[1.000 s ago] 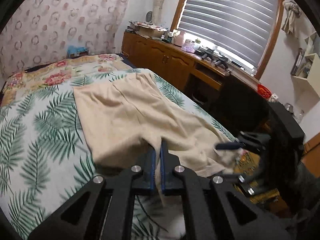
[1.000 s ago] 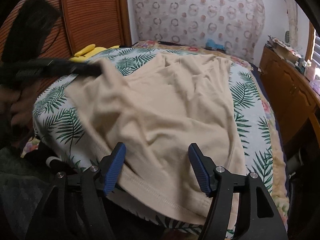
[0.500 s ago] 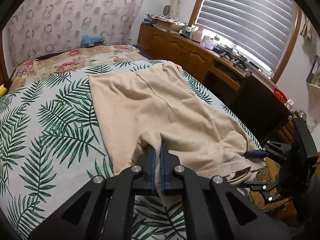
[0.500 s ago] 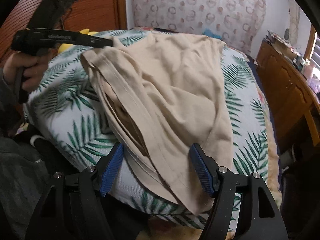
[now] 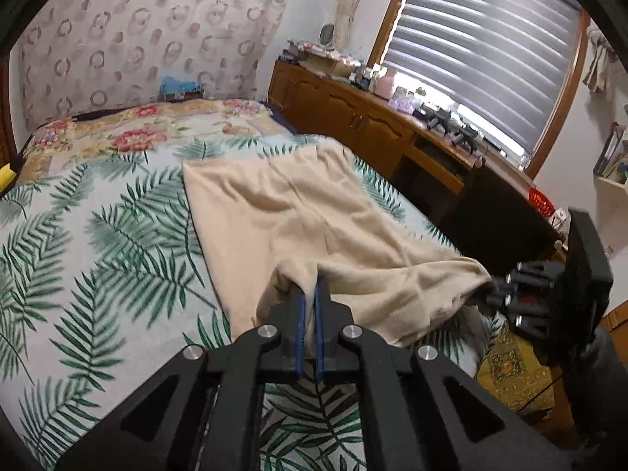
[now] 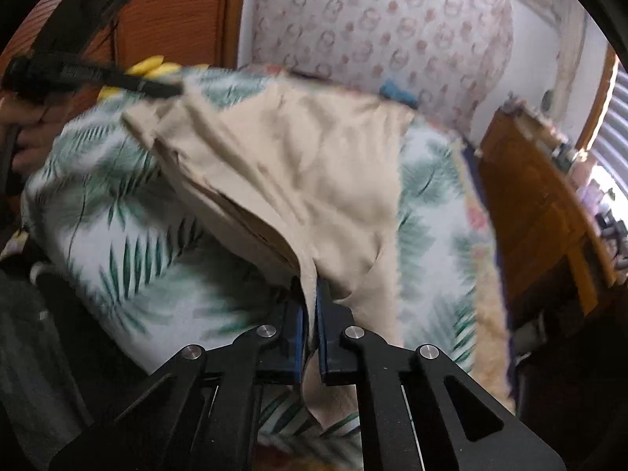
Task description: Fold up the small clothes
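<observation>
A beige garment (image 5: 290, 216) lies spread on the palm-leaf bedspread (image 5: 98, 243). My left gripper (image 5: 309, 298) is shut on the garment's near hem and holds it lifted off the bed. My right gripper (image 6: 310, 294) is shut on another part of the same hem, and the garment (image 6: 298, 165) stretches from it to the left gripper (image 6: 157, 86), seen at upper left. In the left wrist view the right gripper (image 5: 510, 294) shows at the right, at the garment's corner.
A wooden cabinet and desk (image 5: 392, 133) run along the bed's right side under a window with blinds (image 5: 482, 51). A floral quilt (image 5: 129, 133) lies at the bed's far end. A yellow object (image 6: 153, 66) sits by the wooden wall.
My right gripper was open over the hem and has shut on it. Both grippers have lifted the near hem and the garment has drawn taut between them.
</observation>
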A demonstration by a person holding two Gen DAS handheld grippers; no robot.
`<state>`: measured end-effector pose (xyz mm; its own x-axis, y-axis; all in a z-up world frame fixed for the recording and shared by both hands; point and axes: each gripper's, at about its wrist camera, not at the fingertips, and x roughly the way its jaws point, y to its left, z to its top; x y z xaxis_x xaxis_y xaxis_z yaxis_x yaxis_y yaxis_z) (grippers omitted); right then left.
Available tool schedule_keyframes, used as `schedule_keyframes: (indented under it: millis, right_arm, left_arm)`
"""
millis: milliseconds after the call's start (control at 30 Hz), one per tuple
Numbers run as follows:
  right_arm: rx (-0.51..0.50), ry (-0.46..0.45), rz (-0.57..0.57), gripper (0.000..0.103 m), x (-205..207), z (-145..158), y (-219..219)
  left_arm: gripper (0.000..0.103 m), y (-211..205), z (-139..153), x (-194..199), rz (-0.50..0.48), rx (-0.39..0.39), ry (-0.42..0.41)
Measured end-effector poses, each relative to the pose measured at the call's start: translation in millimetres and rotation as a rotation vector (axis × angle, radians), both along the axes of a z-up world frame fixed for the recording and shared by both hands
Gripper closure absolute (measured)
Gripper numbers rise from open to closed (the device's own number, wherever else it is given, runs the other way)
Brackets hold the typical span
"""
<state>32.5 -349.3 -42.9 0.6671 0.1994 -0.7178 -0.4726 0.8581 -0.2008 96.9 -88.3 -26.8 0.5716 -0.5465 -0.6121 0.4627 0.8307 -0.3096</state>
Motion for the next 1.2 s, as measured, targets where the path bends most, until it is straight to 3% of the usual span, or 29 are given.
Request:
schedule_keyframes:
  millis: [233,400,600,900,1000,1067,1133,1200]
  right_arm:
    - [0.001,-0.168,0.015,0.101,62.0,62.4,4.8]
    - [0.004,-0.197,0.044,0.101,127.7,79.7,18.3]
    - [0.008,-0.148,0.083,0.101,192.6,66.3,28.0]
    - [0.037,-0.067,0.085,0.100,256.7,36.2,33.6]
    - [0.038,-0.023,0.073,0.100,267.2,20.4,31.7]
    - [0.034,-0.005,0.069,0.100,272.7,13.6,31.6]
    - [0.052,0.015,0.060,0.100,278.5,10.0,29.4]
    - [0.063,0.017,0.053,0.092,283.8,11.8,28.7]
  left_arm:
    - [0.102,11.6,24.2,39.7,0.051,0.006,-0.050]
    - [0.102,22.9,28.1,84.5,0.107,0.003,-0.037]
    - [0.102,30.4,12.5,129.0,0.140,0.016,0.005]
    - [0.102,29.8,-11.1,175.0,0.144,0.045,0.071]
    - [0.096,28.5,-12.3,178.3,0.119,0.047,0.069]
    - [0.085,29.1,-10.2,177.3,0.110,0.047,0.063]
    - [0.062,33.4,-7.6,173.6,0.118,0.053,0.040]
    - [0.058,37.1,-6.8,169.8,0.109,0.063,0.032]
